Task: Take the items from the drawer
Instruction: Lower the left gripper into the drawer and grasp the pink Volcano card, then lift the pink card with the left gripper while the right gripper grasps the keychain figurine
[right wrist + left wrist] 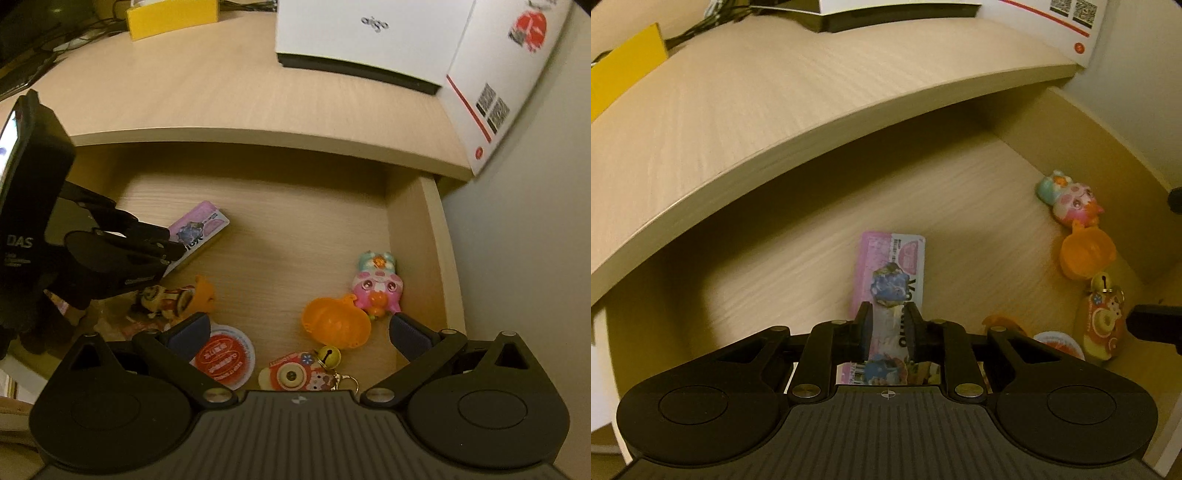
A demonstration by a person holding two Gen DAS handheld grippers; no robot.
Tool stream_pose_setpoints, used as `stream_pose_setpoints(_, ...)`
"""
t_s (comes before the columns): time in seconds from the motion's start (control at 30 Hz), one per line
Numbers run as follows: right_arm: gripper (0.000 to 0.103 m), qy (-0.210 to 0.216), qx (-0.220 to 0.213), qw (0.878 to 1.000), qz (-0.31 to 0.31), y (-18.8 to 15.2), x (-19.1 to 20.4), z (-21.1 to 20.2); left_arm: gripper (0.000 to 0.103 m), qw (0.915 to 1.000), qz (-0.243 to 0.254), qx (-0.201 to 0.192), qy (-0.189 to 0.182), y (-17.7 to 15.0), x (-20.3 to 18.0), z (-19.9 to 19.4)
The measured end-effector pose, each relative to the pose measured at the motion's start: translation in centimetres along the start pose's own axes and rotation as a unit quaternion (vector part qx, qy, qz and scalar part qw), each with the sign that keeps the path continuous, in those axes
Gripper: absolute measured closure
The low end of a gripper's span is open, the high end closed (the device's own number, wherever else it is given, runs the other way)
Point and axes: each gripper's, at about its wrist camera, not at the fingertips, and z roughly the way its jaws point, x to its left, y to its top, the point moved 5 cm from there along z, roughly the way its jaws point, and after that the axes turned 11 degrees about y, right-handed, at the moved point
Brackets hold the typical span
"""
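Left gripper (886, 317) clamps the pink packet (890, 266); right gripper (299, 332) gapes below the "aigo" box (369, 33).

Matte blk gripper (886, 314) linkages, silver pivot screws — ribbed housing

The near end of the flat pink printed packet (891, 266) is hidden behind the left gripper's (888, 319) black body, so whether its pads press the packet cannot be told. In the right wrist view the small yellow-and-red toy figure (166, 297) lies half under that gripper's dark linkage. The white cardboard box with QR codes (491, 85) is cut off by the frame's top edge, its small print unreadable.
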Motion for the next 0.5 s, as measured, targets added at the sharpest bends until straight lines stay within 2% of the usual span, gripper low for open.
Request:
stream_pose_setpoints(0.2,0.0,0.003,0.005,1.0,0.009,-0.1,-0.2,0.9,0.082,0.9986,0.028,-0.005,-0.045,0.0,0.2,-0.1)
stream_pose_setpoints(0.23,0.0,0.004,0.006,1.0,0.01,-0.1,-0.2,1.1,0.08,0.9976,0.031,-0.002,-0.062,0.0,0.2,-0.2)
stream_pose_setpoints(0.3,0.0,0.005,0.008,1.0,0.01,-0.1,-0.4,1.3,0.065,0.9954,0.049,0.001,-0.083,-0.1,-0.1,-0.5)
stream_pose_setpoints(0.4,0.0,0.007,0.009,1.0,0.008,0.1,-0.4,1.4,0.057,0.993,0.087,-0.008,-0.079,-0.2,-1.1,-0.6)
stream_pose_setpoints(0.5,0.0,0.005,0.009,1.0,0.009,0.2,-0.5,1.5,0.058,0.9941,0.08,-0.016,-0.072,-0.2,-1.3,-0.6)
